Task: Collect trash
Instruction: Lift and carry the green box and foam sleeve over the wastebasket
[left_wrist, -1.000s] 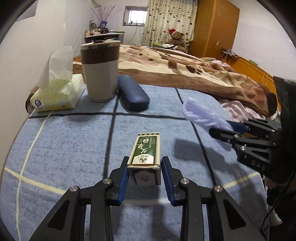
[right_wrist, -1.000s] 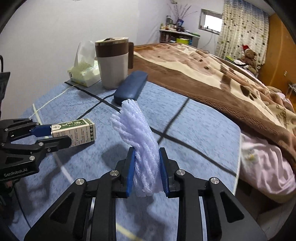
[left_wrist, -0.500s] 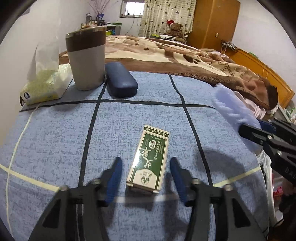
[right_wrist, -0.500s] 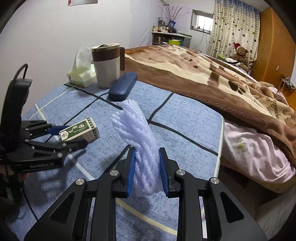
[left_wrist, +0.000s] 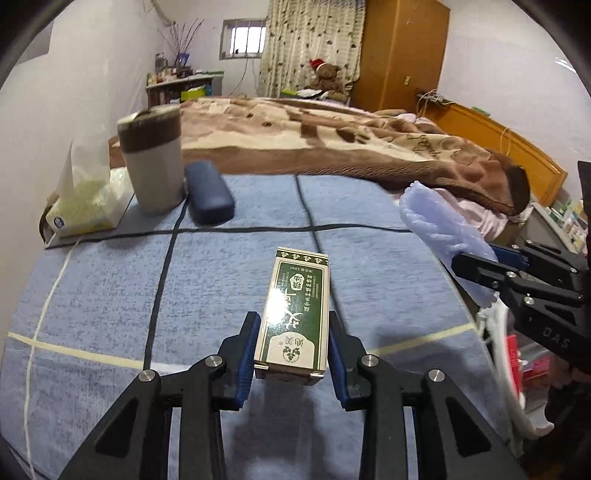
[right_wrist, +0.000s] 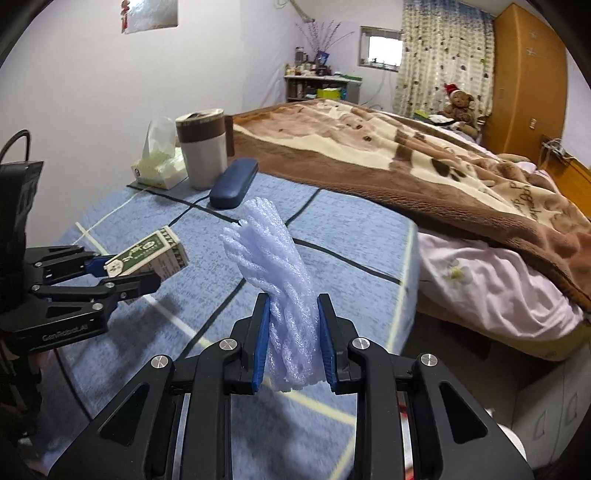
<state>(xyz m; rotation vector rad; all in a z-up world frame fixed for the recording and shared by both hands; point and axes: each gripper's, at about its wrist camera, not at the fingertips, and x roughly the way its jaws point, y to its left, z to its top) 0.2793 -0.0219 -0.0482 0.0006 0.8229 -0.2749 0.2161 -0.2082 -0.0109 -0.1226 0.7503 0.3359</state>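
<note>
A green and white carton box (left_wrist: 297, 317) sits between the blue pads of my left gripper (left_wrist: 292, 315). The jaws are closing and the pads press its sides, holding it clear above the blue cloth. In the right wrist view the same box (right_wrist: 147, 254) juts out of the left gripper (right_wrist: 122, 273) at the left. My right gripper (right_wrist: 293, 299) is shut on a pale purple foam net (right_wrist: 273, 251) that stands up between its pads. In the left wrist view, the foam net (left_wrist: 439, 218) and right gripper (left_wrist: 476, 266) hang past the table's right edge.
On the blue-clothed table (left_wrist: 92, 295), a brown and grey cup (left_wrist: 153, 166), a dark blue glasses case (left_wrist: 208, 197) and a tissue pack (left_wrist: 88, 203) stand at the far left. A bed with a brown blanket (left_wrist: 332, 147) lies beyond. A white bag (left_wrist: 498, 350) hangs by the table's right edge.
Half a second ago the left jaws stood wider around the box; now they grip it again and it is raised. The right gripper has carried the foam net toward the table's right edge.
</note>
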